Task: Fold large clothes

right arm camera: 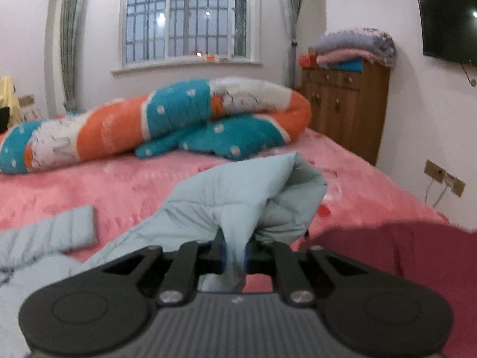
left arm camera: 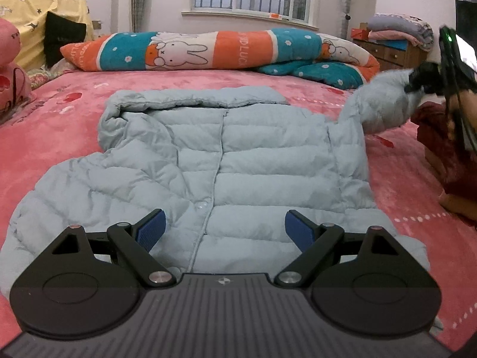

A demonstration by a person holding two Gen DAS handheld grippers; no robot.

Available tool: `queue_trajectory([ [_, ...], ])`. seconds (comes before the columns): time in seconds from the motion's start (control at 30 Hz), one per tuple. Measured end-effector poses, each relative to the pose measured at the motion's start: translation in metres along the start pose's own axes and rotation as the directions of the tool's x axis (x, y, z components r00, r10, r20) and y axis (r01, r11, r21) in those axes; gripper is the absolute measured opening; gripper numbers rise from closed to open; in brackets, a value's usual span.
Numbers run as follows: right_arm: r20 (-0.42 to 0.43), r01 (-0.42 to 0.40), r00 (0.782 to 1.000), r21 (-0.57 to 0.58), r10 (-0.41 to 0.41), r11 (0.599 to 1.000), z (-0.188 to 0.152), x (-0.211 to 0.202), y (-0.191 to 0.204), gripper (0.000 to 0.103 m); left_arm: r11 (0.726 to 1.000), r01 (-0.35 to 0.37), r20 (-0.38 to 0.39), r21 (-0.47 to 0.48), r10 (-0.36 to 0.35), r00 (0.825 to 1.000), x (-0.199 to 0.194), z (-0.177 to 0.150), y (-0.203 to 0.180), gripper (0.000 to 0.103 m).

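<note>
A pale blue puffer jacket [left arm camera: 247,161] lies front up on the pink bed cover [left arm camera: 59,125], collar toward the far side. My left gripper [left arm camera: 225,231] hovers open over the jacket's lower hem, nothing between its blue pads. The jacket's right sleeve [left arm camera: 381,101] is lifted off the bed at the right, pinched by my right gripper [left arm camera: 417,82]. In the right wrist view that gripper [right arm camera: 234,258] is shut on a fold of the sleeve [right arm camera: 253,197], which bunches up above the jaws. The left sleeve lies folded across the jacket's left side.
A rolled orange, teal and white blanket [left arm camera: 208,50] lies across the far side of the bed. A wooden dresser [right arm camera: 345,104] with stacked bedding stands at the right wall beside a TV [right arm camera: 450,26]. A person's dark red sleeve [left arm camera: 441,146] is at the right.
</note>
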State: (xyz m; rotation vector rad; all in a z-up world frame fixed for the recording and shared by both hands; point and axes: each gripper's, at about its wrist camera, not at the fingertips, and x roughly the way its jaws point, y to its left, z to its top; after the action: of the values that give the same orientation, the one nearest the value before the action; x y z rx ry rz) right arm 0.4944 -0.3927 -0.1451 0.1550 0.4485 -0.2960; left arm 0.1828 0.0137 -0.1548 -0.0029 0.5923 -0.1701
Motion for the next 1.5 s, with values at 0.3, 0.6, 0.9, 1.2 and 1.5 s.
queue_trajectory([
  [0.3,0.034,-0.024,0.999,0.003,0.024,1.0,-0.007,-0.061,-0.006,0.065,0.997,-0.063,0.04,-0.049,0.065,0.997,-0.011,0.008,0.02,0.103],
  [0.6,-0.018,-0.301,0.953,0.033,0.302,0.953,-0.062,-0.156,-0.003,0.08,0.953,-0.25,0.052,-0.169,0.262,0.964,-0.026,0.014,0.088,0.103],
  [0.9,-0.298,-0.565,0.754,0.161,0.585,0.81,-0.165,-0.179,0.046,0.083,0.895,-0.283,-0.069,-0.344,0.276,0.959,-0.014,0.001,0.151,0.103],
  [1.2,-0.337,-0.6,0.699,0.203,0.631,0.774,-0.19,-0.172,0.069,0.085,0.872,-0.152,-0.102,-0.466,0.117,0.988,0.018,-0.003,0.161,0.101],
  [1.5,-0.35,-0.635,0.652,0.234,0.673,0.737,-0.2,-0.178,0.084,0.032,0.892,-0.091,-0.083,-0.442,0.06,0.995,0.018,-0.002,0.13,0.034],
])
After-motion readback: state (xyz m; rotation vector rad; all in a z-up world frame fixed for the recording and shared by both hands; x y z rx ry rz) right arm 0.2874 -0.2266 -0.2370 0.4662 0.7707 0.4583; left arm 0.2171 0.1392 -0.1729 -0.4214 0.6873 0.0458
